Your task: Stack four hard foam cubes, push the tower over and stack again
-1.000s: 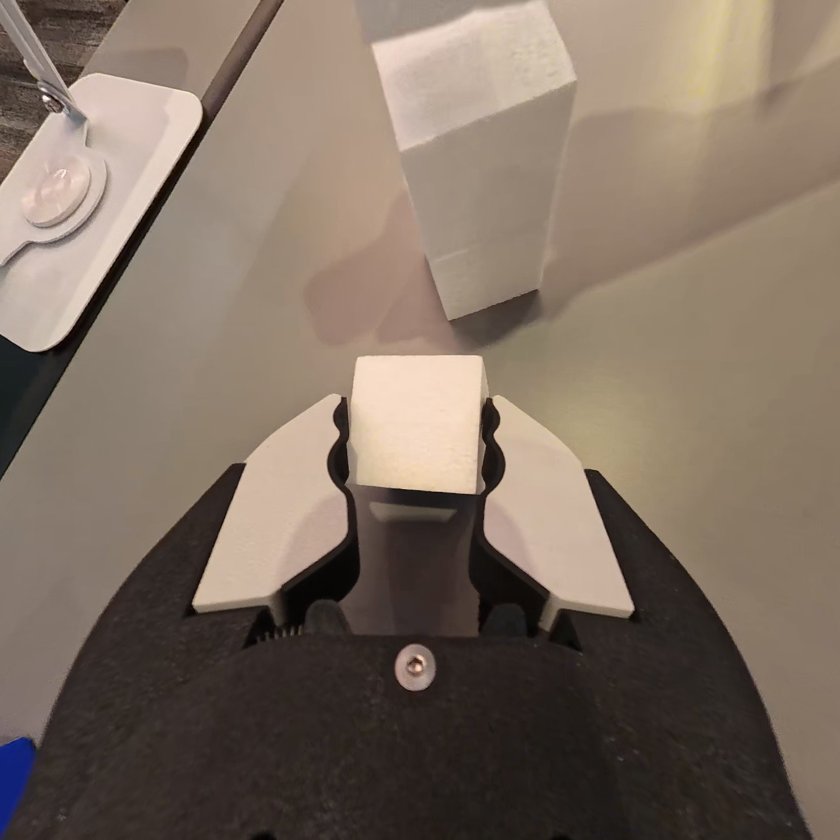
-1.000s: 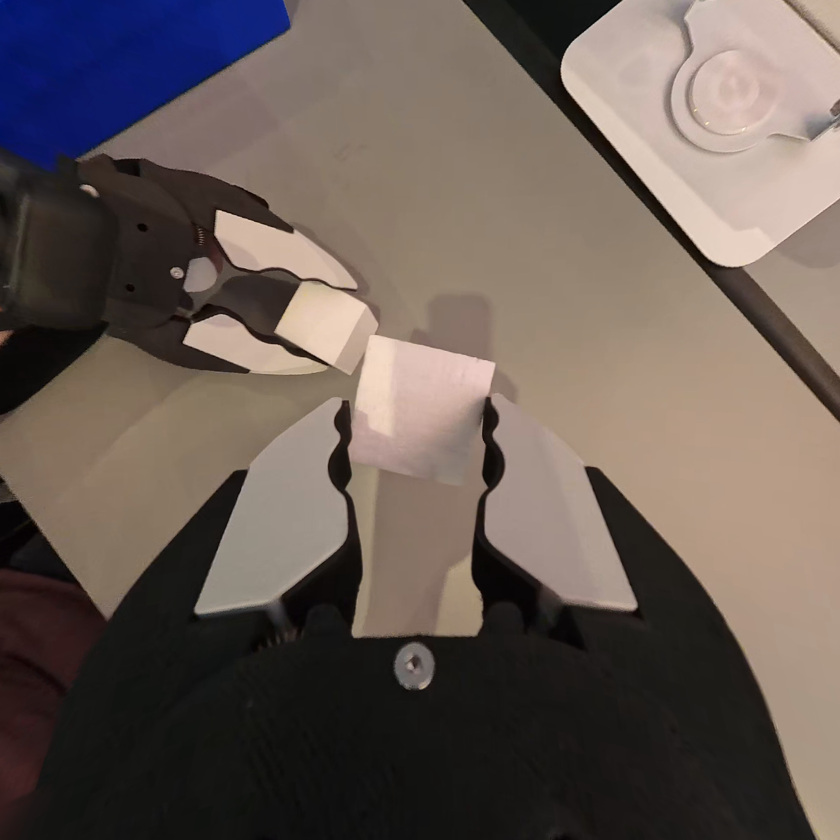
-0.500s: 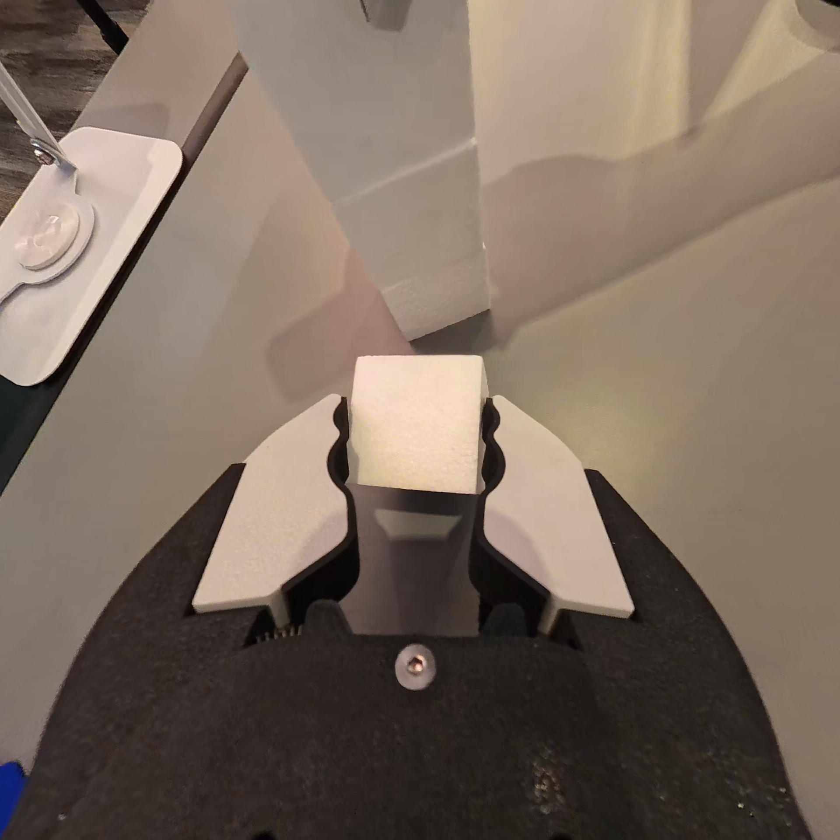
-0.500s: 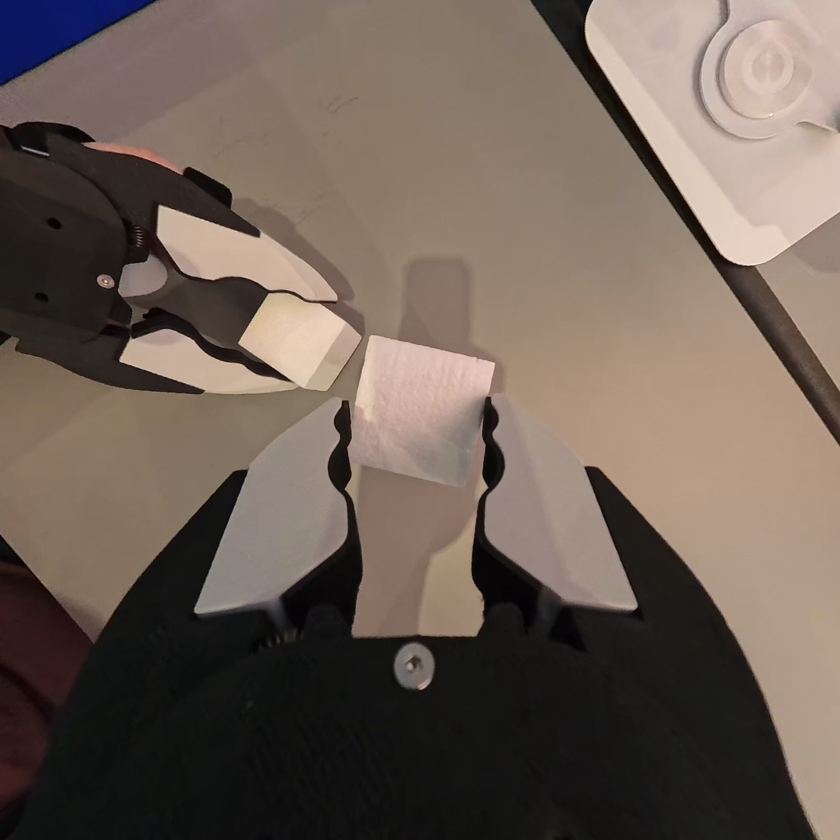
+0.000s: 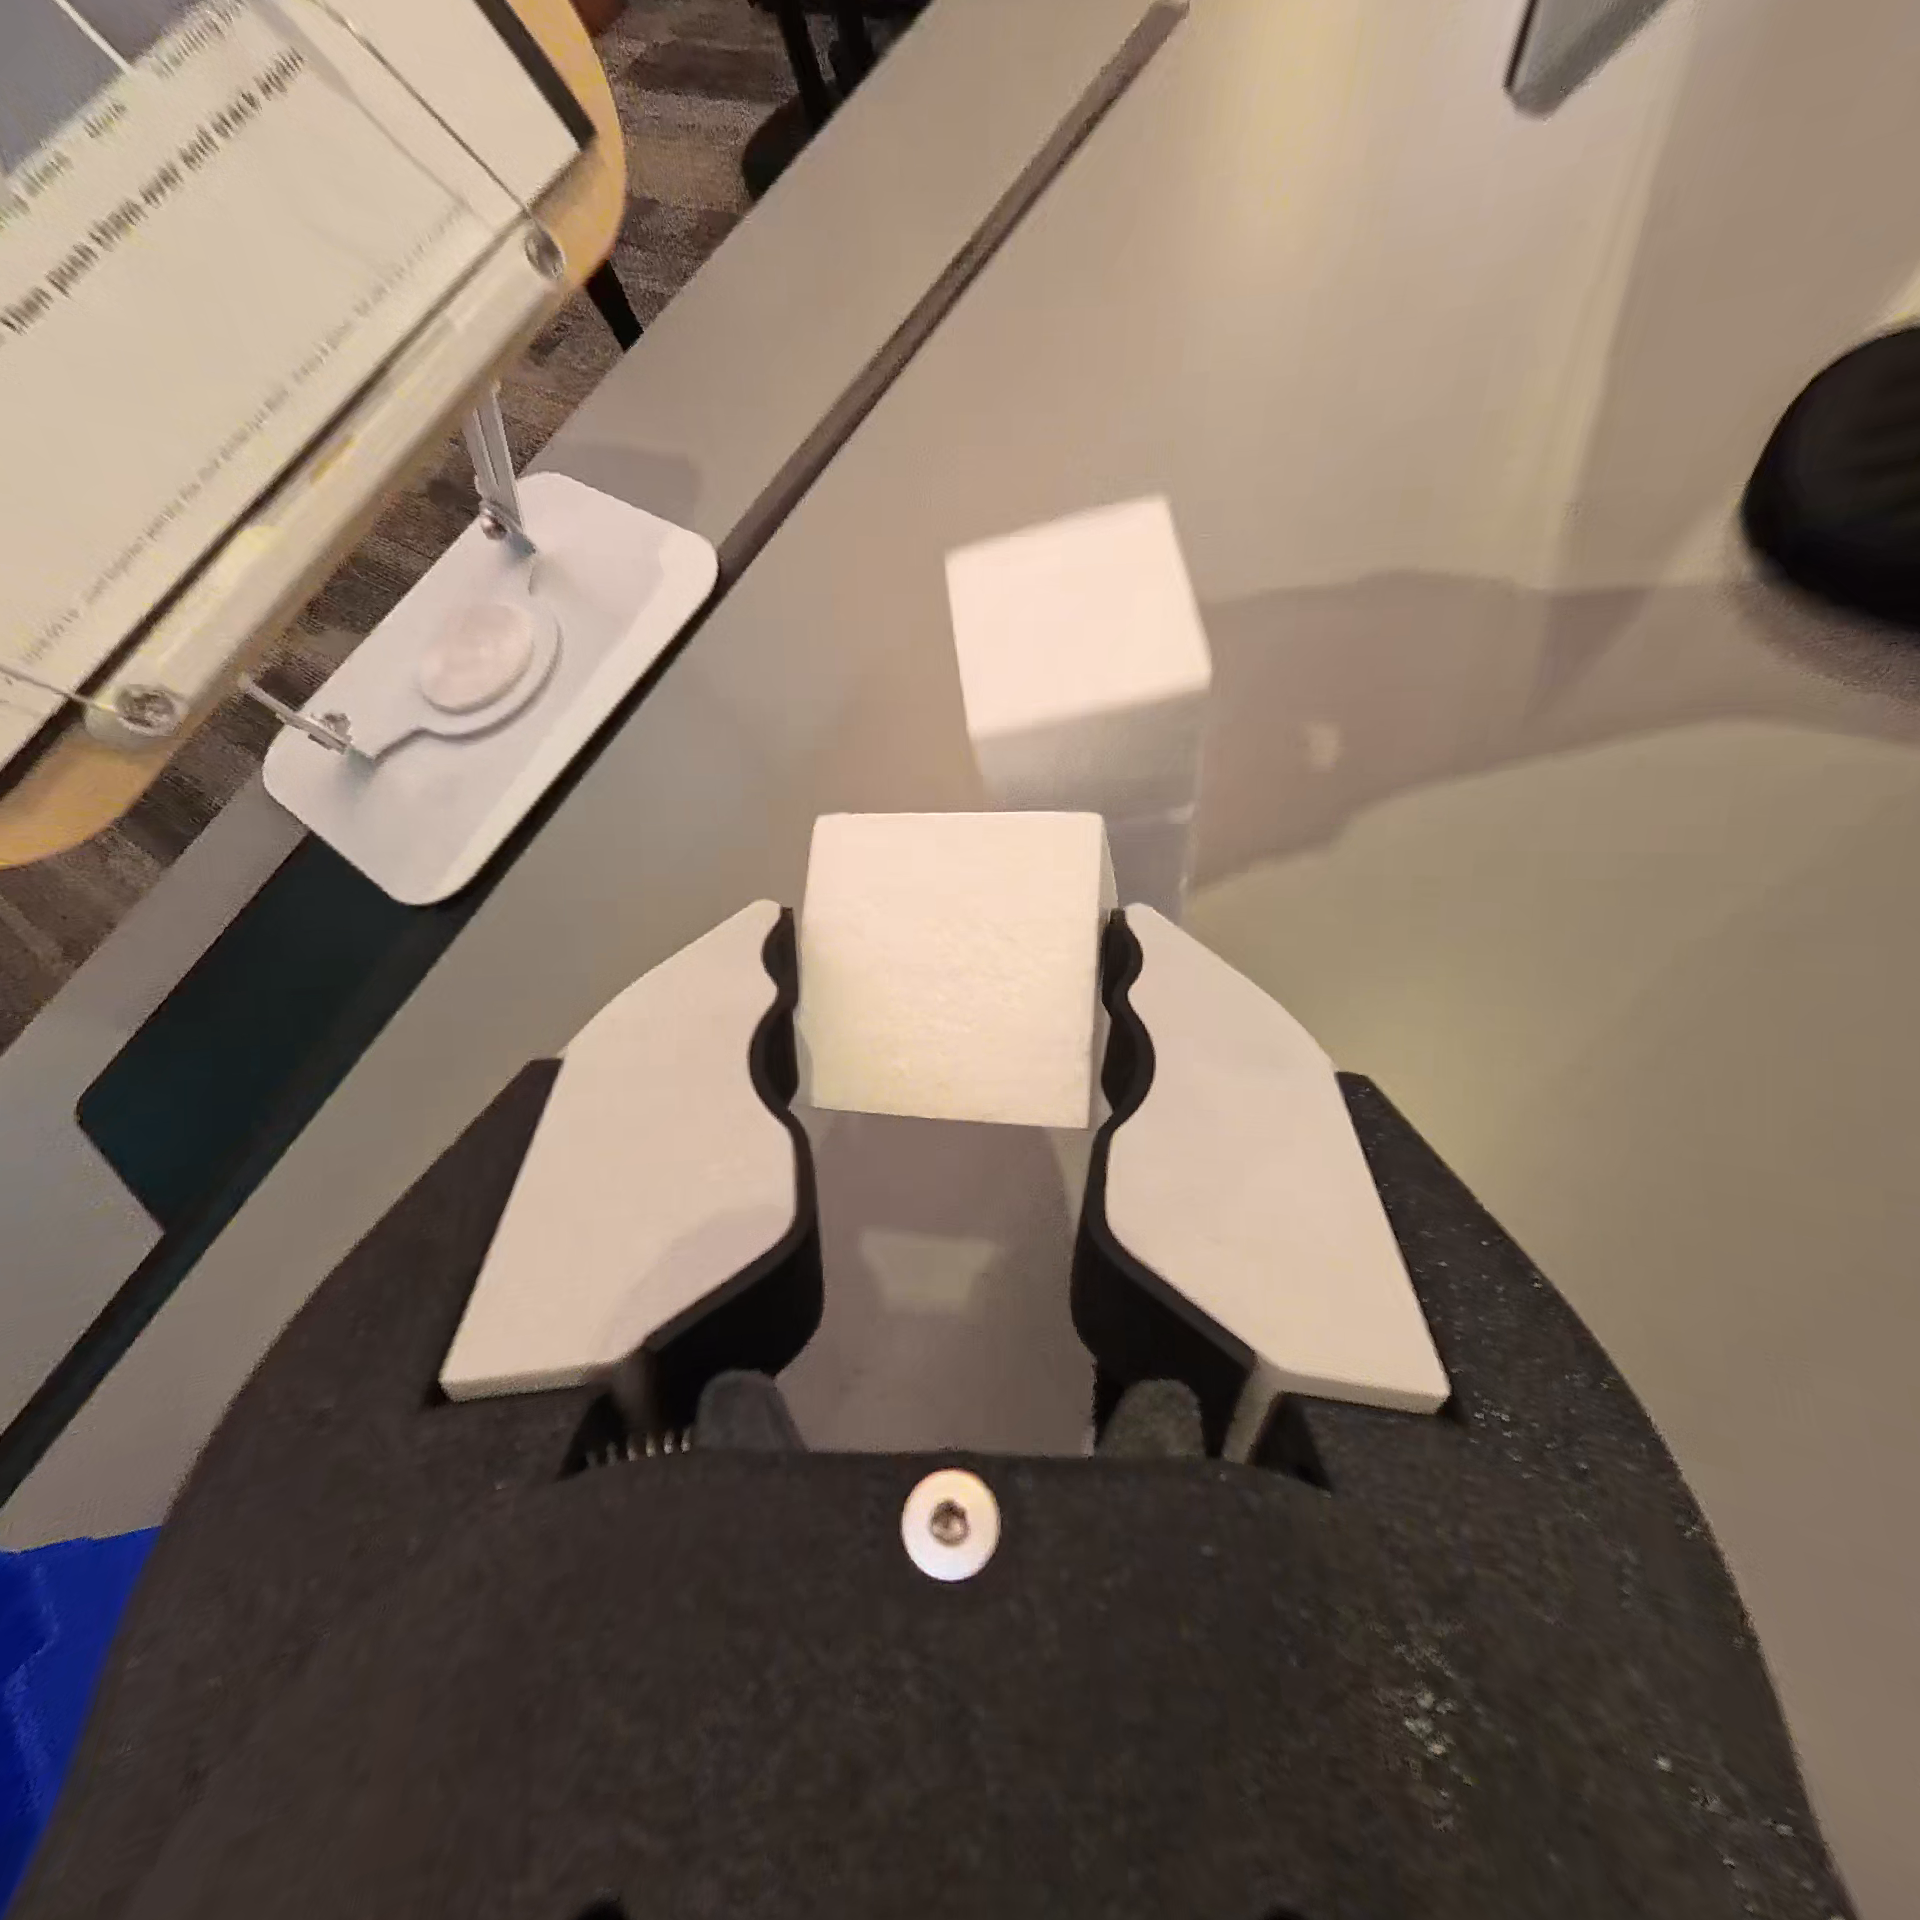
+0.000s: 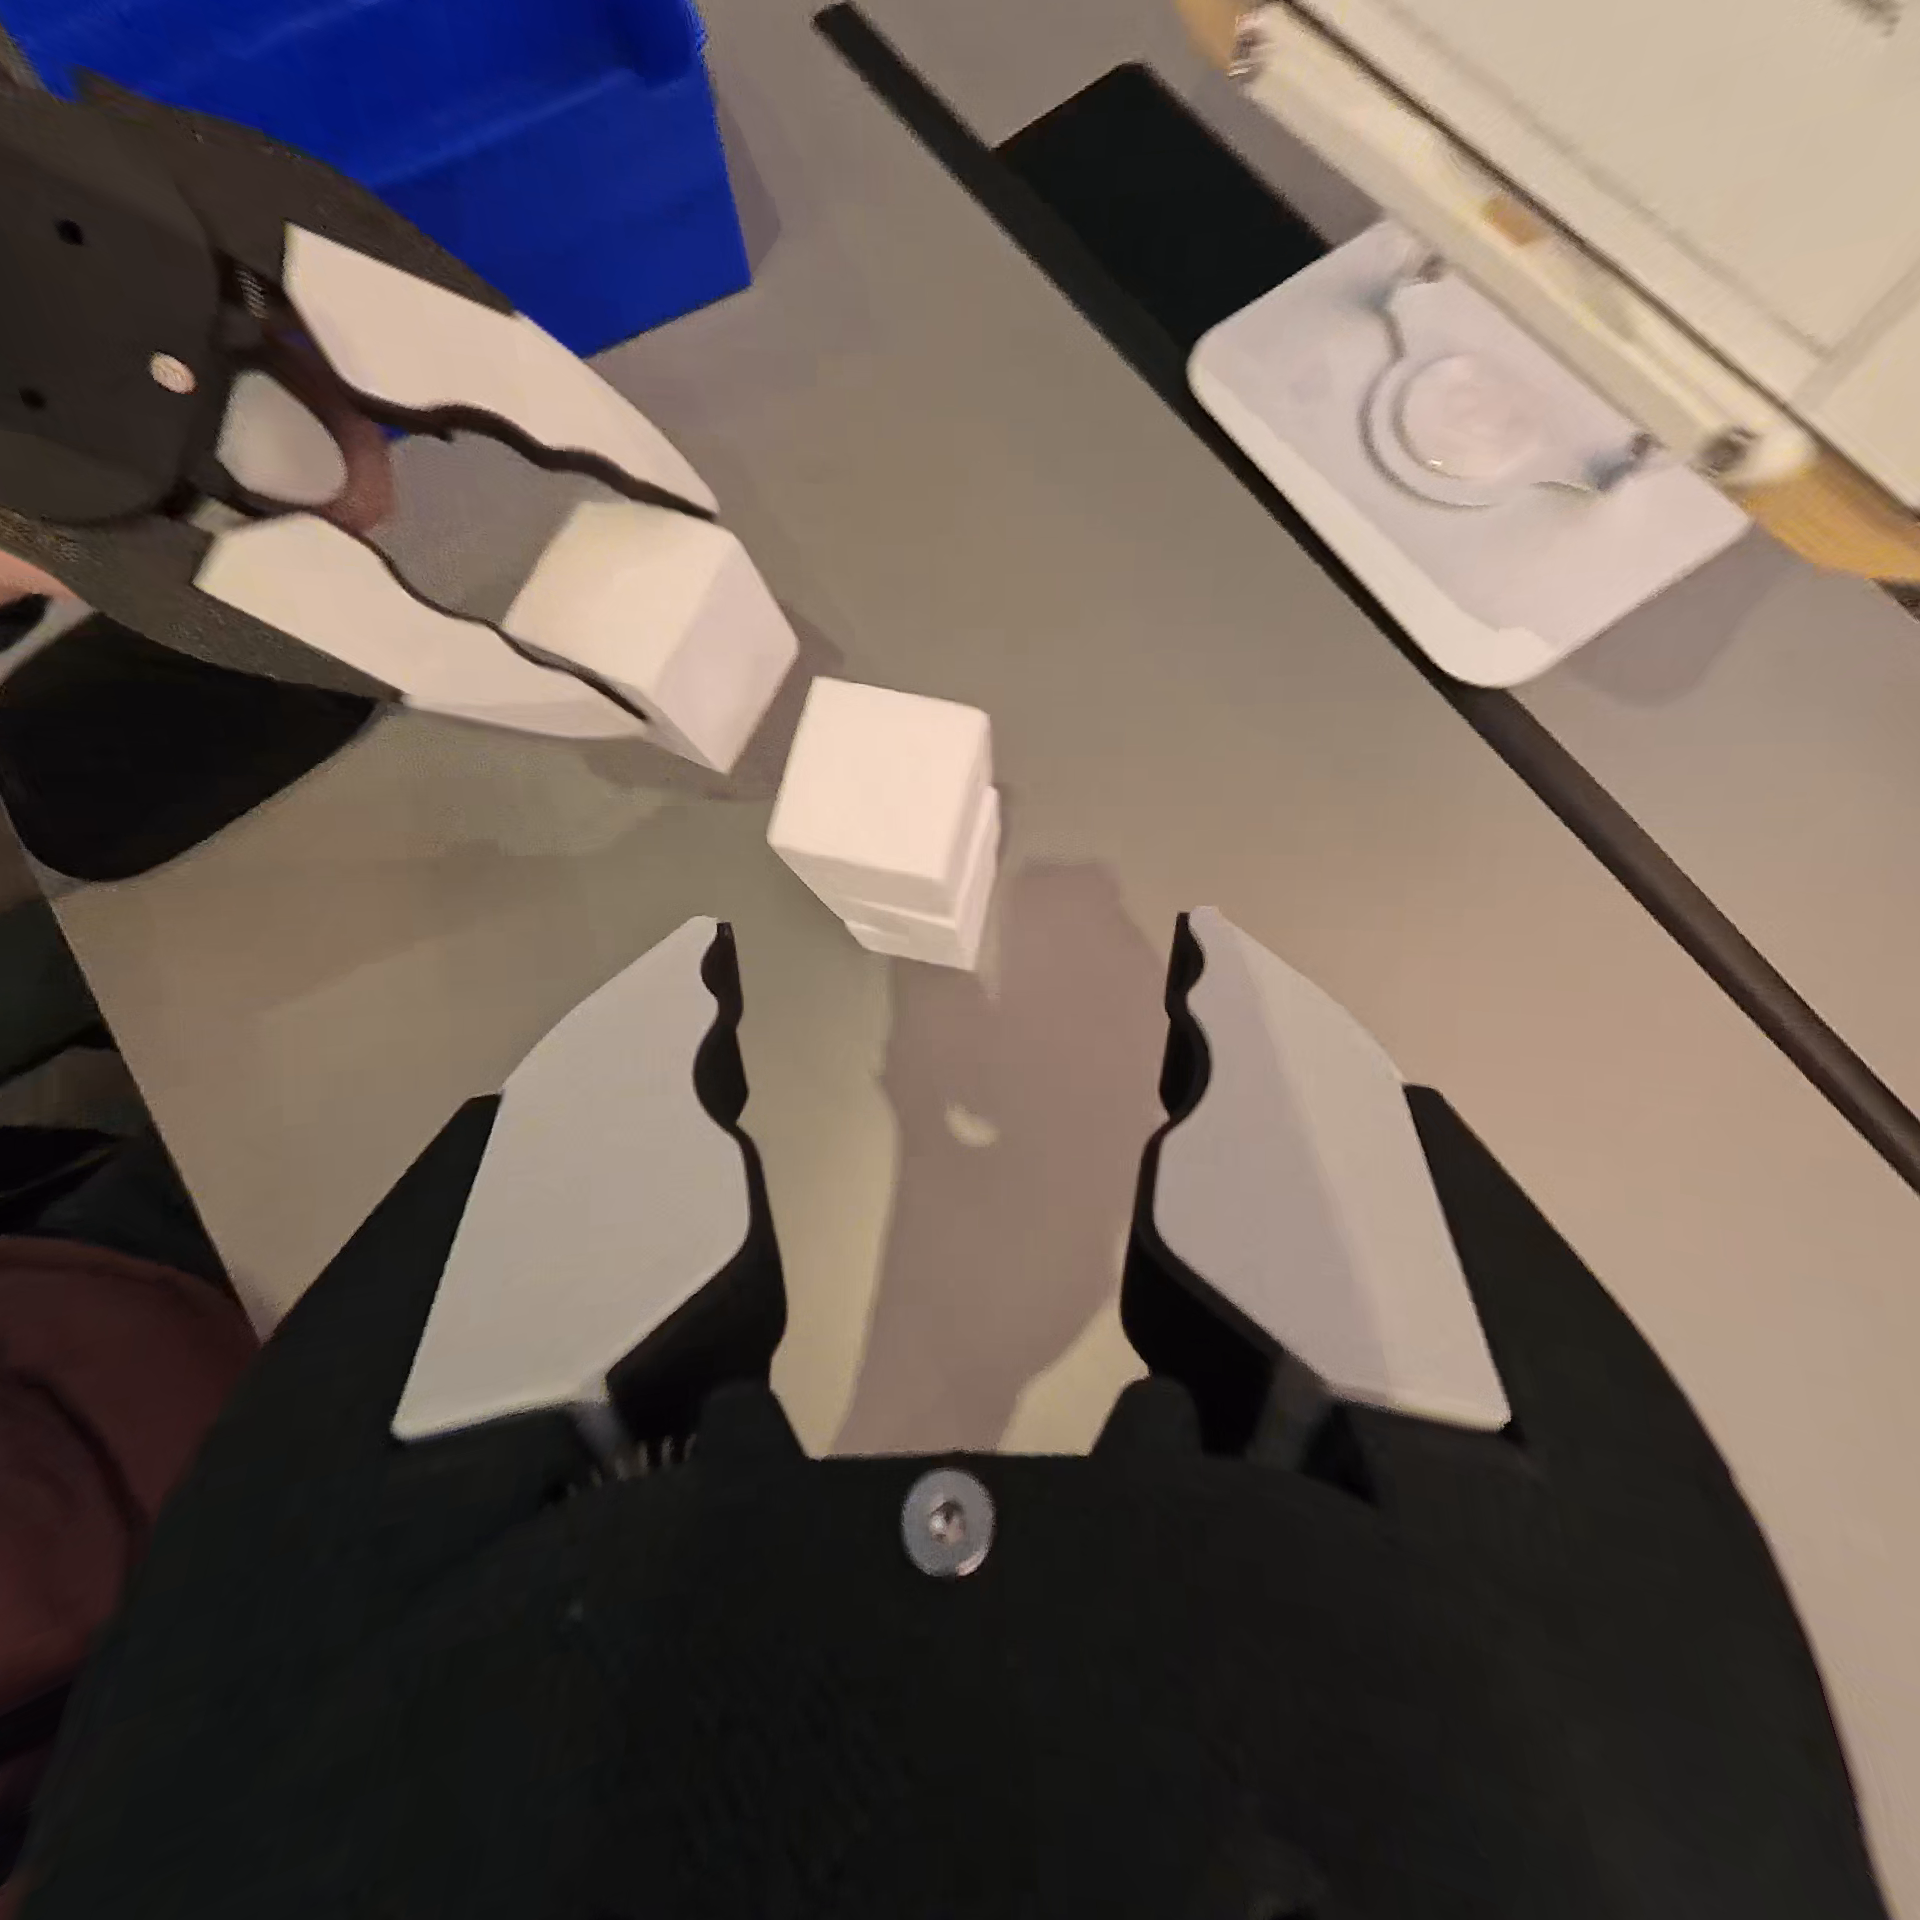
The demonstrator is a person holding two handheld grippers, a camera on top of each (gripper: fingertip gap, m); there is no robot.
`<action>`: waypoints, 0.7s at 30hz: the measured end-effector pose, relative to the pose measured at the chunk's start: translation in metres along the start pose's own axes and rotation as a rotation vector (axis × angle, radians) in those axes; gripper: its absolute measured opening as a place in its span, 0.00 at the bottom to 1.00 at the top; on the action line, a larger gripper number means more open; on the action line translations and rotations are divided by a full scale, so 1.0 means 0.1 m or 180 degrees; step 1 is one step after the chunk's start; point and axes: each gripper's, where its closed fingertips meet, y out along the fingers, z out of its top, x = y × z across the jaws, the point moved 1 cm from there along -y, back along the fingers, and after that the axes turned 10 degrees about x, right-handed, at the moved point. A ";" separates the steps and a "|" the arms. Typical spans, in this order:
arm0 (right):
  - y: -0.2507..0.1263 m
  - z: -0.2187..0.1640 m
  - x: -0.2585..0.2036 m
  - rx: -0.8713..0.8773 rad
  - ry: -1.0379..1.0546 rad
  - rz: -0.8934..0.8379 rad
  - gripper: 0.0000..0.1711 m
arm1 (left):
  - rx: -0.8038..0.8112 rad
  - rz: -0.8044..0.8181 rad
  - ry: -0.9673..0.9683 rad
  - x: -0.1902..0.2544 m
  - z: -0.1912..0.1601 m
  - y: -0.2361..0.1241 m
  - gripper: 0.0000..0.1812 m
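A tower of white foam cubes [image 6: 883, 821] stands on the grey table [image 6: 1247, 935]; it also shows in the left wrist view [image 5: 1081, 644]. My left gripper [image 5: 951, 914] is shut on a white foam cube [image 5: 951, 966], both pads pressing its sides, held above the table just short of the tower. The right wrist view shows that same cube [image 6: 665, 634] in the left gripper [image 6: 717, 623], up to the left of the tower's top. My right gripper [image 6: 951, 925] is open and empty, drawn back above the tower.
A white stand base [image 5: 488, 686] holding a clear sign holder [image 5: 260, 312] sits past the table's dark edge; it also shows in the right wrist view [image 6: 1455, 457]. A blue bin [image 6: 468, 135] stands at the far left. A dark object [image 5: 1849, 499] lies at right.
My right gripper let go of its cube on top of the tower, opened and pulled back and up. My left gripper rose with its cube, from the tower's foot to near its top.
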 end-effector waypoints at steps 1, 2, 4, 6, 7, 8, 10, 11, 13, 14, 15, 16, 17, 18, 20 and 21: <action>-0.14 -0.04 0.11 0.0038 0.0078 -0.0065 0.47 | -0.0007 0.0012 -0.0109 0.00 0.14 -0.02 0.31; -0.27 -0.08 0.22 0.0061 0.0157 -0.0151 0.47 | 0.0009 0.0006 -0.0205 0.02 0.28 -0.03 0.31; -0.50 -0.17 0.44 0.0131 0.0331 -0.0324 0.47 | 0.0090 -0.0047 -0.0319 0.07 0.54 -0.02 0.31; -0.68 -0.24 0.62 0.0226 0.0509 -0.0420 0.46 | 0.0067 -0.0009 -0.0343 0.08 0.67 0.06 0.31; -0.76 -0.27 0.68 0.0277 0.0597 -0.0439 0.45 | 0.0007 0.0047 -0.0331 0.07 0.69 0.11 0.31; -0.82 -0.30 0.74 0.0318 0.0698 -0.0445 0.45 | -0.0057 0.0132 -0.0299 0.06 0.69 0.17 0.31; -0.91 -0.37 0.82 0.0361 0.0890 -0.0462 0.45 | -0.0178 0.0223 -0.0270 0.05 0.68 0.28 0.31; -0.95 -0.41 0.86 0.0374 0.0955 -0.0483 0.45 | -0.0206 0.0241 -0.0288 0.06 0.67 0.33 0.31; -1.00 -0.45 0.92 0.0398 0.1028 -0.0492 0.45 | -0.0247 0.0237 -0.0376 0.10 0.67 0.41 0.31; -1.01 -0.46 0.95 0.0408 0.1054 -0.0490 0.45 | -0.0287 0.0248 -0.0433 0.12 0.65 0.44 0.31; -1.02 -0.48 0.97 0.0405 0.1082 -0.0495 0.45 | -0.0300 0.0254 -0.0475 0.14 0.65 0.46 0.31; -1.02 -0.50 0.99 0.0383 0.1108 -0.0505 0.45 | -0.0307 0.0303 -0.0506 0.14 0.65 0.47 0.31; -1.01 -0.53 1.00 0.0349 0.1122 -0.0515 0.45 | -0.0326 0.0377 -0.0505 0.12 0.64 0.49 0.31; -1.01 -0.55 1.01 0.0309 0.1123 -0.0519 0.45 | -0.0344 0.0406 -0.0478 0.12 0.63 0.50 0.31; -0.98 -0.58 1.01 0.0234 0.1121 -0.0496 0.45 | -0.0349 0.0469 -0.0445 0.09 0.63 0.52 0.31; -0.97 -0.59 1.00 0.0210 0.1120 -0.0484 0.45 | -0.0326 0.0430 -0.0447 0.10 0.64 0.53 0.31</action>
